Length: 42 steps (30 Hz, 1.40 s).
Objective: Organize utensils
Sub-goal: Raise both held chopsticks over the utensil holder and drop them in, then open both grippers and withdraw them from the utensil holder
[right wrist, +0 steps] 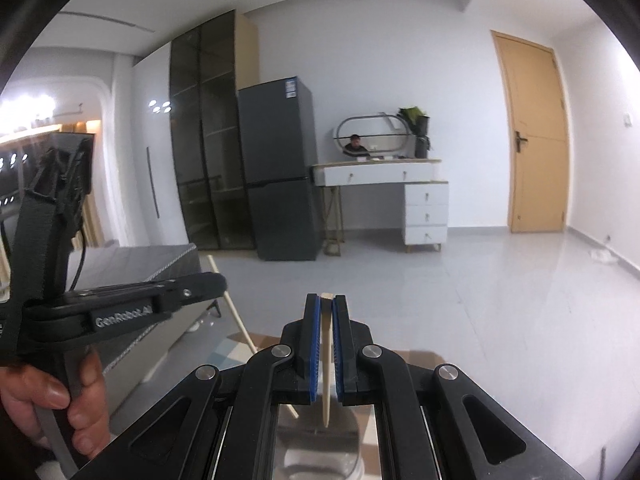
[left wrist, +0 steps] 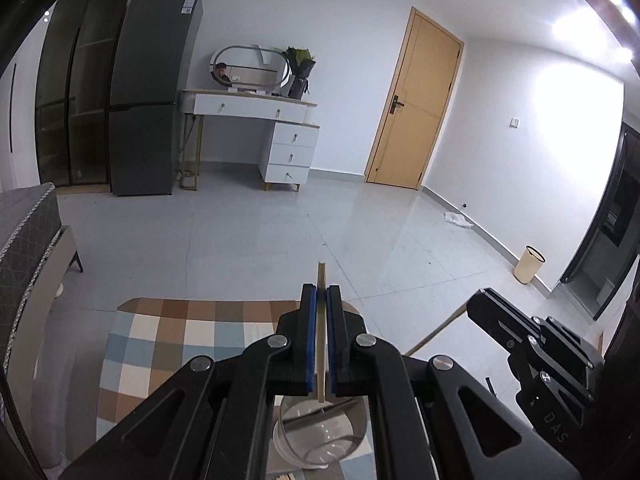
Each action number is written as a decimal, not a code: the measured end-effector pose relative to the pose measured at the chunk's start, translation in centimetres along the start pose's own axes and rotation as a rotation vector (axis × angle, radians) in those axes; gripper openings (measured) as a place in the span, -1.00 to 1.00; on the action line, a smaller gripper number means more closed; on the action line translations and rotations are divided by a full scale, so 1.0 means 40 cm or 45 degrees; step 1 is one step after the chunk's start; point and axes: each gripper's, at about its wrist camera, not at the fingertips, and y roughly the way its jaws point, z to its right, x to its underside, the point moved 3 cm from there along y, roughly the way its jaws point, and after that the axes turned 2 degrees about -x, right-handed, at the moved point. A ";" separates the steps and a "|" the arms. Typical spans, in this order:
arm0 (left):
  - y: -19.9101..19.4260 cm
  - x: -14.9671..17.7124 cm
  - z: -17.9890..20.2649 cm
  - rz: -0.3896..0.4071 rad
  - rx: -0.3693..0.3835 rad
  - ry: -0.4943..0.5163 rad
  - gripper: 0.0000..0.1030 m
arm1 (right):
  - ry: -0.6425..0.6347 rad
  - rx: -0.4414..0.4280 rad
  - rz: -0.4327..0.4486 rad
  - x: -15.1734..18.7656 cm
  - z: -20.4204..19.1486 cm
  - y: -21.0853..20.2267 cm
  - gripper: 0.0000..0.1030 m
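Note:
My left gripper (left wrist: 321, 294) is shut on a pale wooden chopstick (left wrist: 321, 280) that stands upright between the blue pads, its lower end above a clear glass cup (left wrist: 320, 436) on the checked tablecloth (left wrist: 168, 344). My right gripper (right wrist: 326, 304) is shut on a second chopstick (right wrist: 326, 360), its pointed tip hanging over the same glass cup (right wrist: 320, 452). The right gripper shows in the left wrist view (left wrist: 532, 344), to the right, with its chopstick (left wrist: 436, 332) sticking out. The left gripper shows in the right wrist view (right wrist: 120, 300) at left, held by a hand (right wrist: 52, 396).
The table with the checked cloth lies low in both views. Beyond it is grey tiled floor (left wrist: 280, 232), a grey bed (left wrist: 28, 240) at left, a dark fridge (left wrist: 148, 100), a white dresser (left wrist: 260, 120), a wooden door (left wrist: 416, 100) and a small bin (left wrist: 529, 264).

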 end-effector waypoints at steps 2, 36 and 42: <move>0.023 0.004 -0.013 -0.013 0.004 -0.014 -0.99 | -0.030 -0.021 -0.013 0.007 -0.013 0.022 -0.90; 0.079 0.047 -0.056 -0.218 -0.032 -0.076 -0.43 | 0.019 -0.144 -0.199 0.151 0.021 0.130 -0.42; -0.006 0.047 -0.066 -0.158 -0.100 -0.093 -0.06 | 0.067 -0.092 -0.170 0.145 0.025 0.055 -0.11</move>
